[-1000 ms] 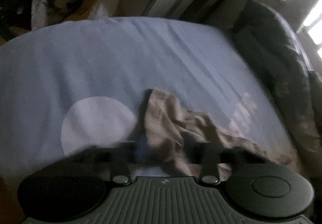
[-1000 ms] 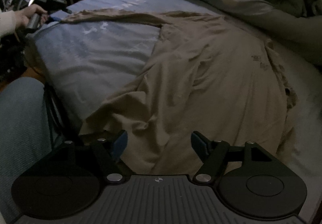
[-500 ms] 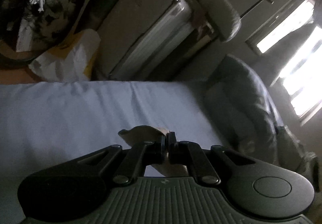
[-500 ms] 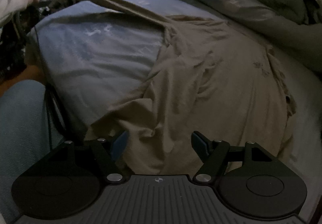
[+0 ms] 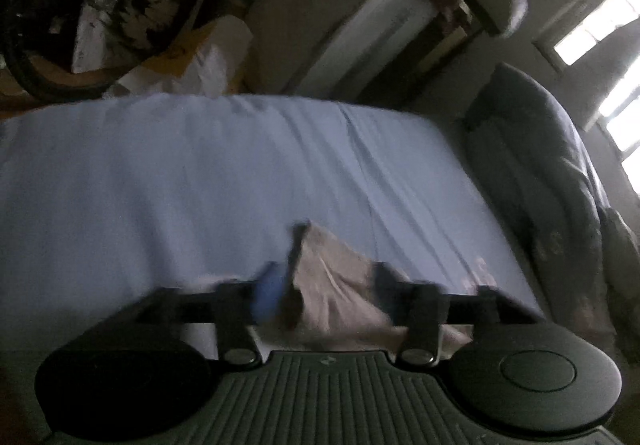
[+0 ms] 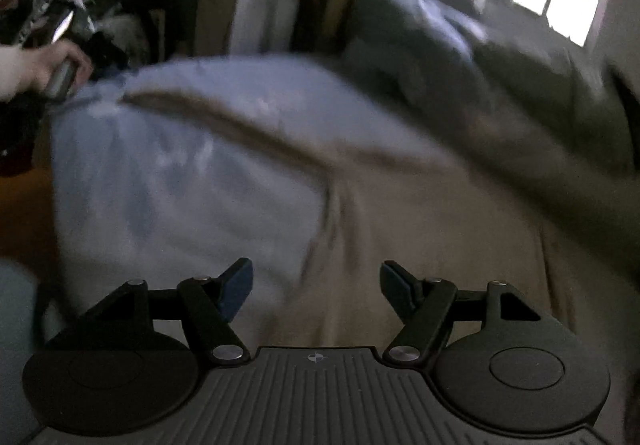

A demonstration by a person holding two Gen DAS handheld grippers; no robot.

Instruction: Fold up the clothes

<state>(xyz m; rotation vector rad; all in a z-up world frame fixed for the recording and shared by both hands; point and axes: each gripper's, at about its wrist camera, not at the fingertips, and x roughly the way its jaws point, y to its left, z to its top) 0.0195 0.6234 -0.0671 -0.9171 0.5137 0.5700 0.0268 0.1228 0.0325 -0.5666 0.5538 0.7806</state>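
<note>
Here the bed with its pale blue fitted sheet [image 6: 168, 181] carries my tan cotton garment [image 6: 420, 245], spread loose with one long sleeve stretched toward the far corner, I judge to flatten it for folding. My left hand-held gripper [image 5: 324, 289] stands released over the sleeve's end [image 5: 336, 285]; my right hand-held gripper [image 6: 316, 285] hangs spread, grasping nothing, above the body.

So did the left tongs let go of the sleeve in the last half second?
Yes. The left tongs now stand open with the tan sleeve lying loose between them on the blue sheet; half a second ago they were shut on it.
</note>
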